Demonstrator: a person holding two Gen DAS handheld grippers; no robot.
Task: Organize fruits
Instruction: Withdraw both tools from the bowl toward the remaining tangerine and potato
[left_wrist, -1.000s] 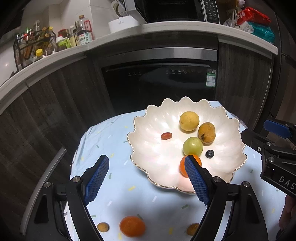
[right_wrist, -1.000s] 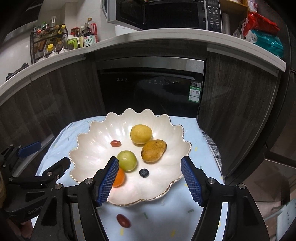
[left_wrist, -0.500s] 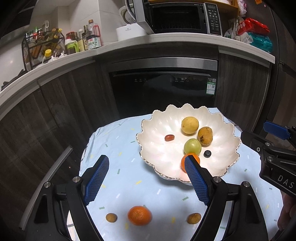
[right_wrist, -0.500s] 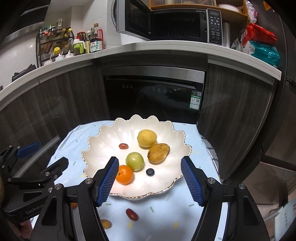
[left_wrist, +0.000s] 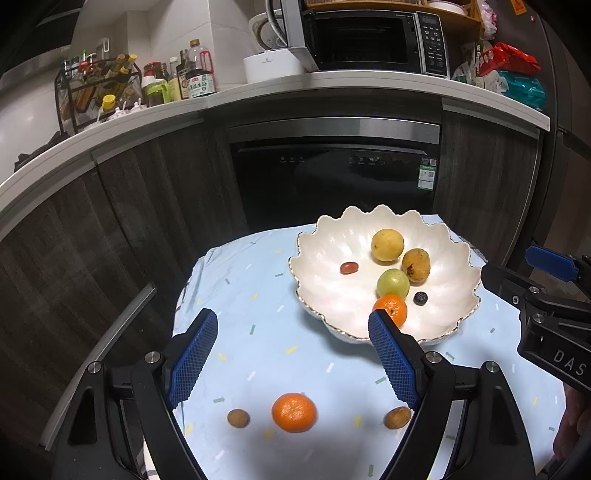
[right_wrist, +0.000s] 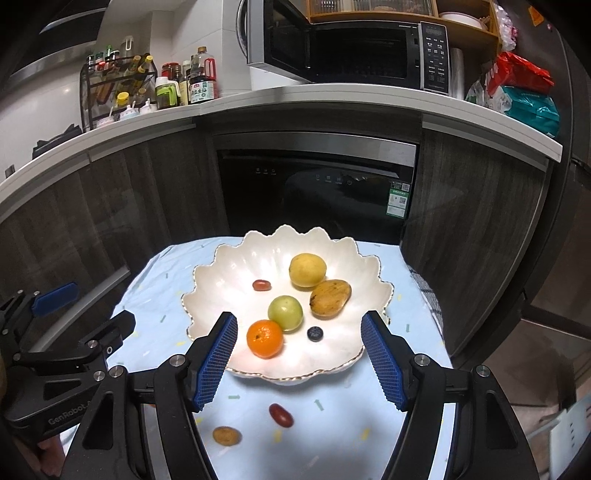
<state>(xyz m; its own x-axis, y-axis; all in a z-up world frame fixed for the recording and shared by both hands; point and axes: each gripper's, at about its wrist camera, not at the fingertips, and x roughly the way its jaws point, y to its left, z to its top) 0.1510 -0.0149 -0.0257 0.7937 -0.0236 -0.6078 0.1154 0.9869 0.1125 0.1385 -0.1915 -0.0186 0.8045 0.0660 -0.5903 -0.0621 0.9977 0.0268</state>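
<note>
Both tongs, left (left_wrist: 291, 354) and right (right_wrist: 299, 354), are hanging wide and empty in front of the bowl (right_wrist: 207, 291), an orange (left_wrist: 294, 412) lying nearer still on the desk (left_wrist: 240, 295)

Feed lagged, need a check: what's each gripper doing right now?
Left gripper: jaws open, holding nothing.
Right gripper: jaws open, holding nothing.

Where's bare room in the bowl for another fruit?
The bowl's left half is bare apart from one small red fruit. The right and centre are crowded: yellow fruit, mango, green fruit, orange, blueberry. On the cloth, the patch left of the bowl is also free.
</note>
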